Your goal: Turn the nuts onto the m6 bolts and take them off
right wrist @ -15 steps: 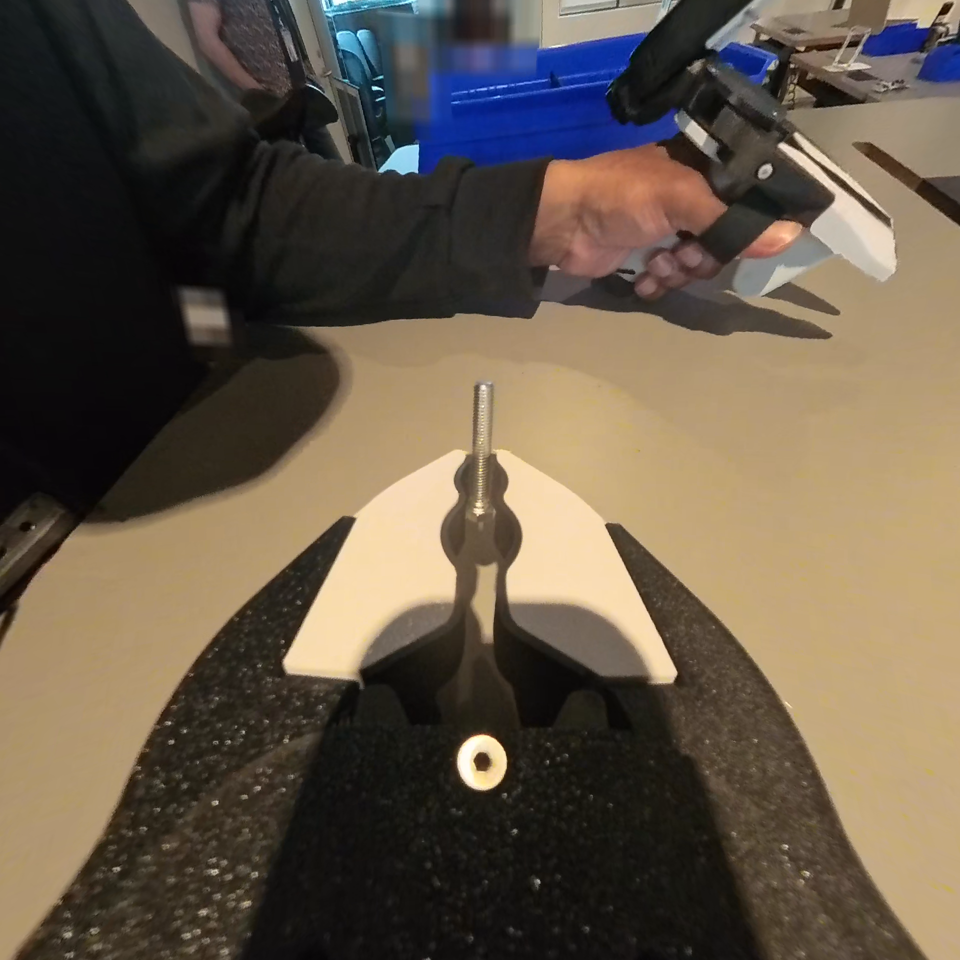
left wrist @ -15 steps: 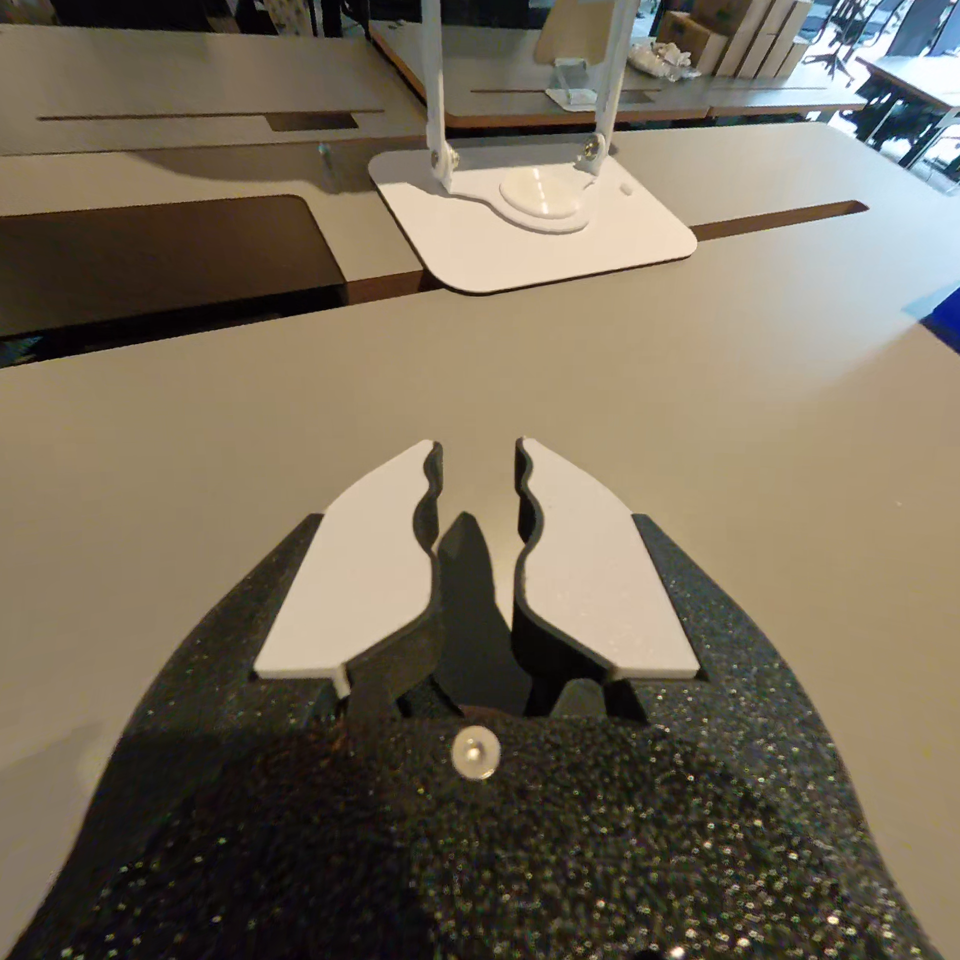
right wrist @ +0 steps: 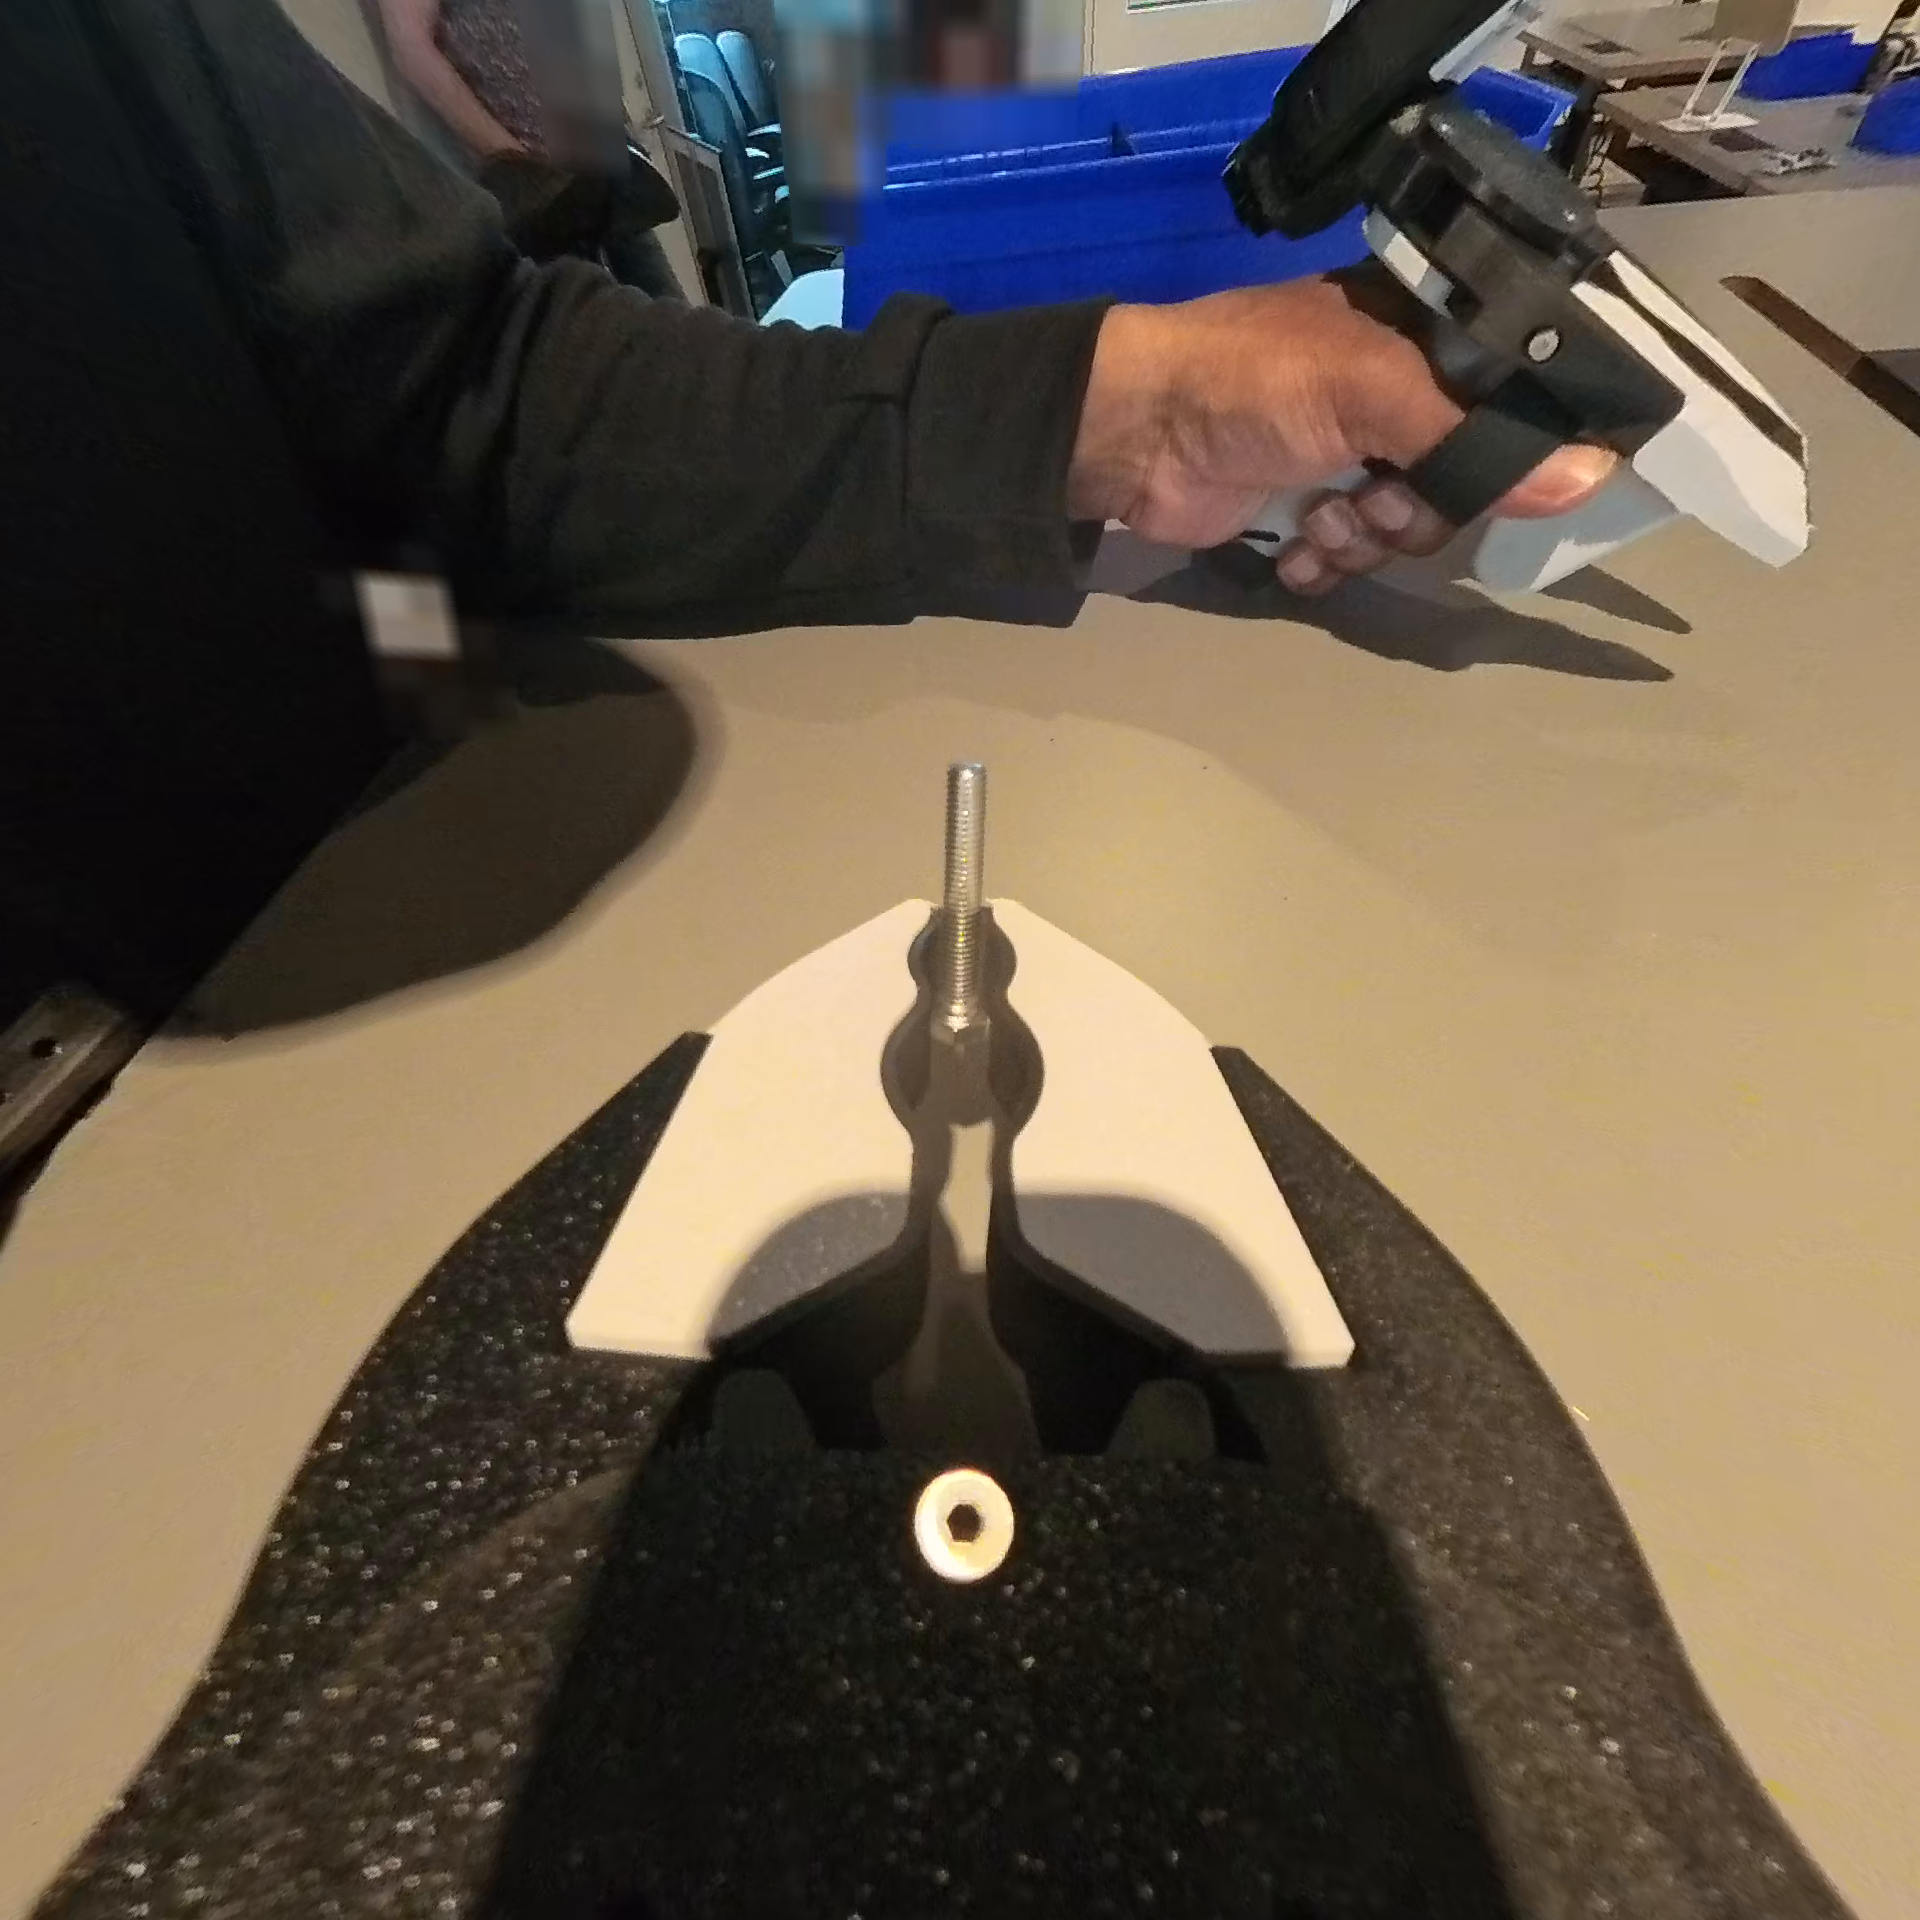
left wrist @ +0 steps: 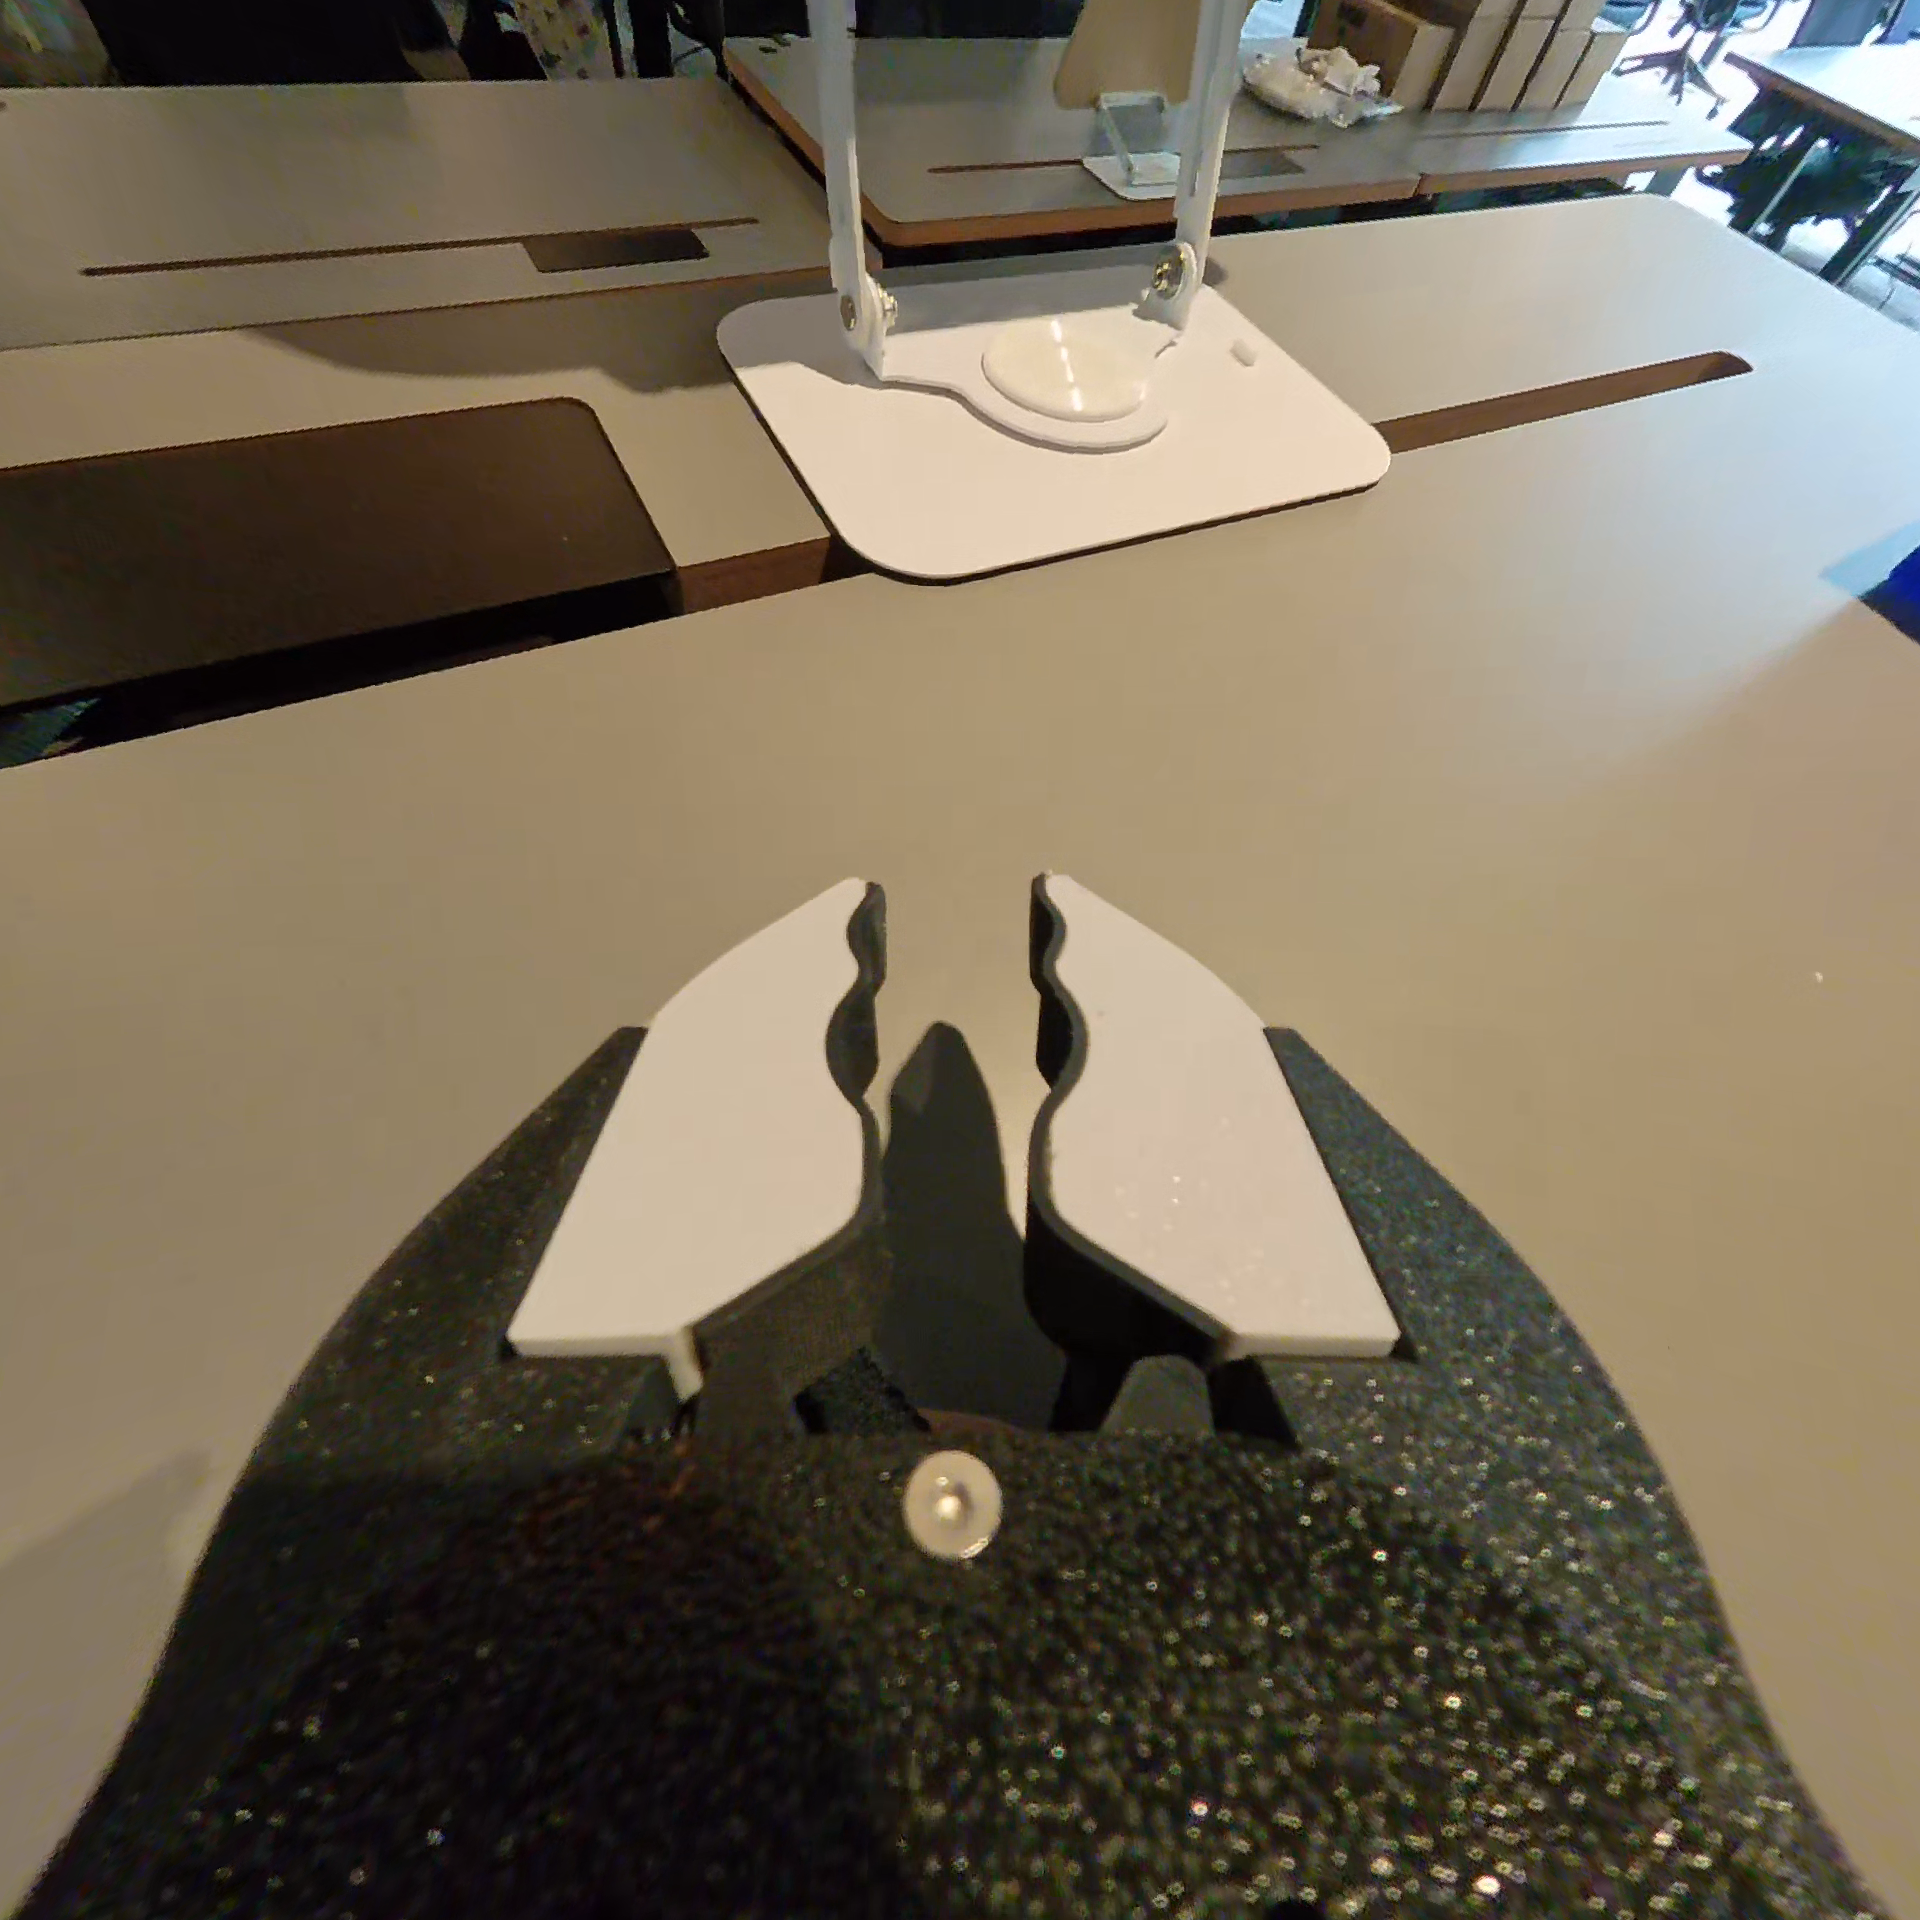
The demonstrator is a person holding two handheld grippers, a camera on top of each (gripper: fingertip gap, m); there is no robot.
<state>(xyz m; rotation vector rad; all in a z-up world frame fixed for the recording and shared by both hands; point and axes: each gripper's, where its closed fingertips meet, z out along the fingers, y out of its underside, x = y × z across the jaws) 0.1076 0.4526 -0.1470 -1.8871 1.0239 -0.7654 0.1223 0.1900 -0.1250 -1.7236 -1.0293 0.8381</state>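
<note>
In the right wrist view my right gripper (right wrist: pixel 964 914) is shut on a silver threaded bolt (right wrist: pixel 964 862). The bolt's shaft sticks out forward past the fingertips and its hex head (right wrist: pixel 958 1029) sits between the white fingers (right wrist: pixel 810 1122). No nut shows in either view. My left gripper (left wrist: pixel 956 894) is open and empty, held low over the grey table (left wrist: pixel 1351 831). It also shows in the right wrist view (right wrist: pixel 1704 488) at the upper right, held by a person's hand (right wrist: pixel 1247 416).
A white stand base (left wrist: pixel 1039 488) with two upright white arms sits at the table's far edge. Beyond it are other grey tables with cable slots and cardboard boxes (left wrist: pixel 1455 52). Blue bins (right wrist: pixel 1039 208) stand behind the person's black sleeve (right wrist: pixel 623 447). The white stand base (left wrist: pixel 1039 488) lies some 20 cm from my left tips, 35 cm from my right tips.
</note>
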